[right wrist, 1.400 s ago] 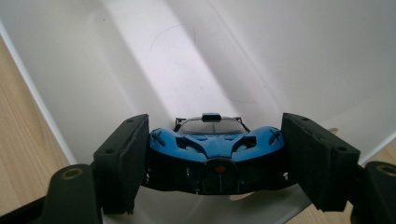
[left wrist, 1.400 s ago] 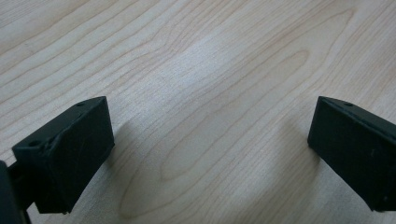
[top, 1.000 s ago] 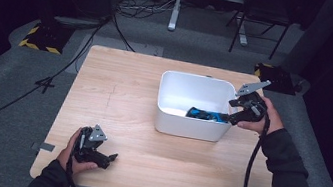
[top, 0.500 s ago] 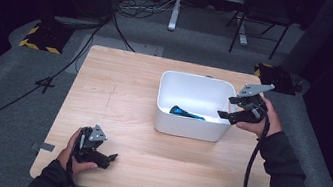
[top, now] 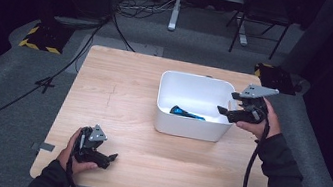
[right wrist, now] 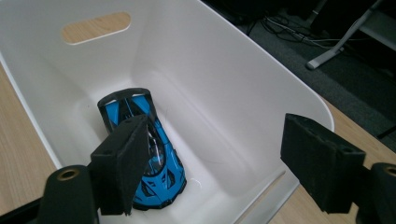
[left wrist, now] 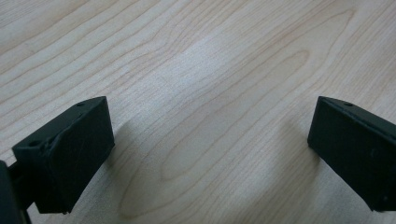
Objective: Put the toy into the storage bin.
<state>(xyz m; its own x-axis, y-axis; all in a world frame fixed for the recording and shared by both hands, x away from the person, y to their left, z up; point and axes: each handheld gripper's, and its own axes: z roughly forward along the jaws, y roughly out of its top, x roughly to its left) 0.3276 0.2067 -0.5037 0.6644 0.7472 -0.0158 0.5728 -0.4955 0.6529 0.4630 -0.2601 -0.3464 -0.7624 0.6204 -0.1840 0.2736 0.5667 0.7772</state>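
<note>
Dark studio, wooden desk (top: 128, 97). Blue toy car (right wrist: 142, 149) lies in white bin (top: 165, 118); right tongs (right wrist: 224, 163) released above it, apparently post-drop; left tongs (left wrist: 205, 154) released, idle; retreat likely next.

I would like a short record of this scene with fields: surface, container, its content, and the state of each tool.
surface: wooden table
container: white bin, upright on the table, with a handle slot in its wall
content: blue toy car lying on the bin floor, nothing gripping it
left tool: open, empty, low over bare wood near the front edge
right tool: open, empty, at the bin's right rim, aimed into it
</note>
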